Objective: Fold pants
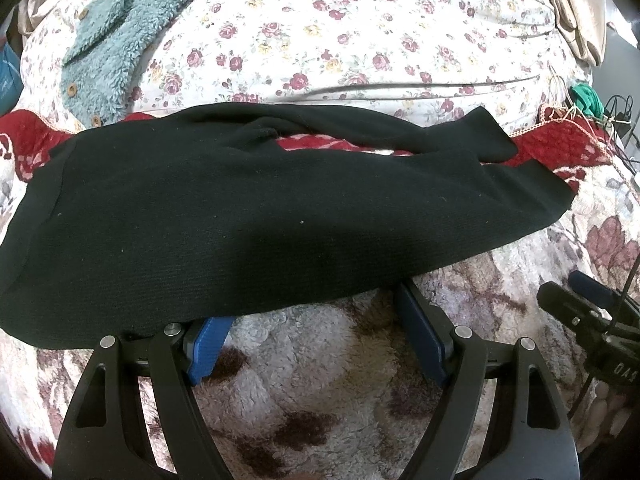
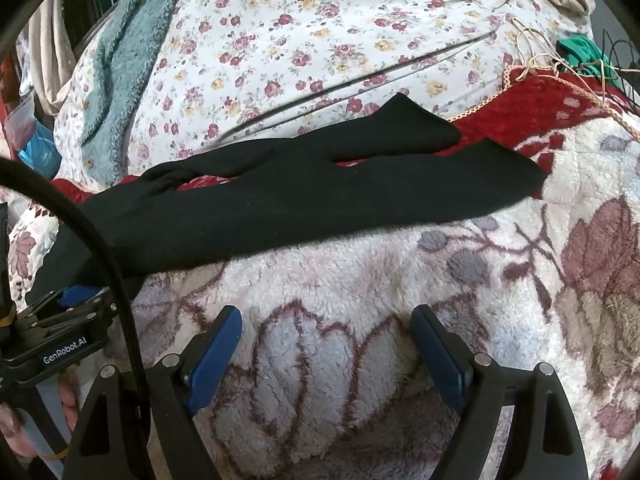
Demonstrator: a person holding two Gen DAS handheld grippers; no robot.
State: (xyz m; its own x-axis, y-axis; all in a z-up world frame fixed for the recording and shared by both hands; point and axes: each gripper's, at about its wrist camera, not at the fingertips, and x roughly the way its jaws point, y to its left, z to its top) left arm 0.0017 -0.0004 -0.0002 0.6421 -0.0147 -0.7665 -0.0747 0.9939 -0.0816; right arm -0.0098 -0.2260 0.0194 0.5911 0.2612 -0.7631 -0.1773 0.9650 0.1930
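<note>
- The black pants lie spread across the middle of the frame on a fleecy flowered blanket, waist at left, both legs running to the right.
- The left gripper is at bottom center, fingers spread wide, tips at the pants' near edge, grasping nothing.
- The right gripper is at bottom center of its view, fingers released over bare blanket, near the pants.
- A teal fleece jacket lies at upper left on a flowered sheet.

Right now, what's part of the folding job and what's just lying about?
For the job: black pants, left gripper, right gripper.
Lying about: teal fleece jacket, green cloth, beige cloth, floral sheet.
</note>
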